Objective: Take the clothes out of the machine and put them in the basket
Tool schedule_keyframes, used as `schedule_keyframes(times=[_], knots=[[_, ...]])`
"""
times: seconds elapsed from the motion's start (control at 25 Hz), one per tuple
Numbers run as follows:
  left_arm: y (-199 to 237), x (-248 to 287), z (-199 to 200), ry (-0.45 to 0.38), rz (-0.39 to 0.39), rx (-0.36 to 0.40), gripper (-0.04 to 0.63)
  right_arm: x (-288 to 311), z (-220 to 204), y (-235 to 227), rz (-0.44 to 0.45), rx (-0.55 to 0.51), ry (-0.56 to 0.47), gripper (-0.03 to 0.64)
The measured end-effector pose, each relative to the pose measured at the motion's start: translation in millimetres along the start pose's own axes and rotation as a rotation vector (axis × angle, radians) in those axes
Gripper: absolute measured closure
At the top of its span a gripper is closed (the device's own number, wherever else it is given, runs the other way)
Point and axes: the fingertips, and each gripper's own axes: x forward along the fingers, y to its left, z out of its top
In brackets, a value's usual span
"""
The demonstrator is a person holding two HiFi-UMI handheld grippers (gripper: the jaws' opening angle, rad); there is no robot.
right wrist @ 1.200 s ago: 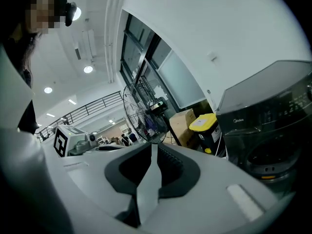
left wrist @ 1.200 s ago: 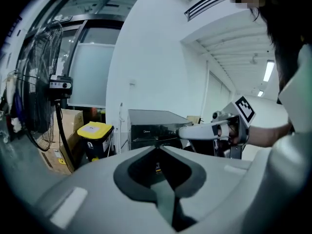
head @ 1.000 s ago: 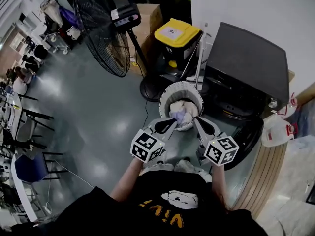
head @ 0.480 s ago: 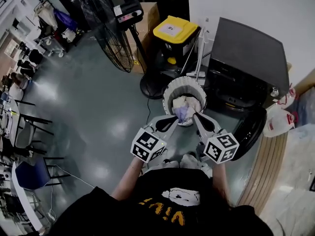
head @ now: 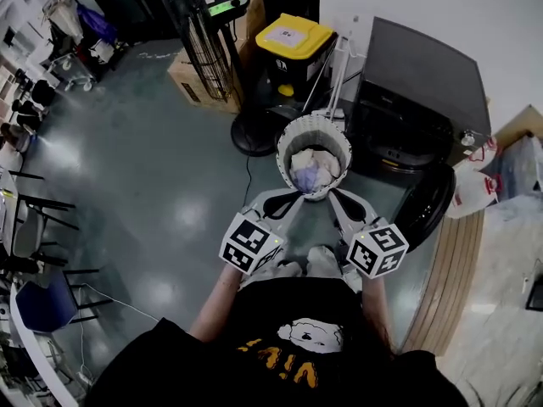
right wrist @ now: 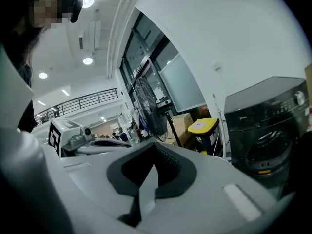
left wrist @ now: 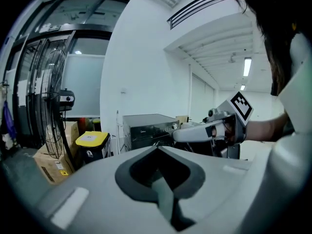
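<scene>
Grey floor (head: 153, 168) bears basket (head: 288, 139) of clothes (head: 310, 168) beside black Midea machine (head: 424, 83)

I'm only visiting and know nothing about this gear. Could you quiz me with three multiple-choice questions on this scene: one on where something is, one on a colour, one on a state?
1. Where is the basket?
A. on the floor beside the washing machine
B. on top of the washing machine
C. on a chair

2. What colour is the bin's lid?
A. red
B. yellow
C. green

3. How are the left tongs and the right tongs?
A. wide open
B. shut on a garment
C. shut, holding nothing

Answers: 1 A, the head view shows it standing on the floor next to the machine; 2 B, the lid is bright yellow; 3 C, each gripper view shows the jaws together with nothing between them.
</scene>
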Motion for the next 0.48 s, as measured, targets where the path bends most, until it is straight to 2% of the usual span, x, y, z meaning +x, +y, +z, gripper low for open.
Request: schedule_keyframes(times=[0.28, 0.48], knots=[[-9, -20, -5, -0.045, -0.043, -0.022, 0.595, -1, -9, 21, -0.013, -0.043, 0.012, 0.601], [-7, -32, -4, -0.072, -0.046, -0.042, 0.595, 2, -12, 34, -0.007, -0.053, 0.015, 0.601]])
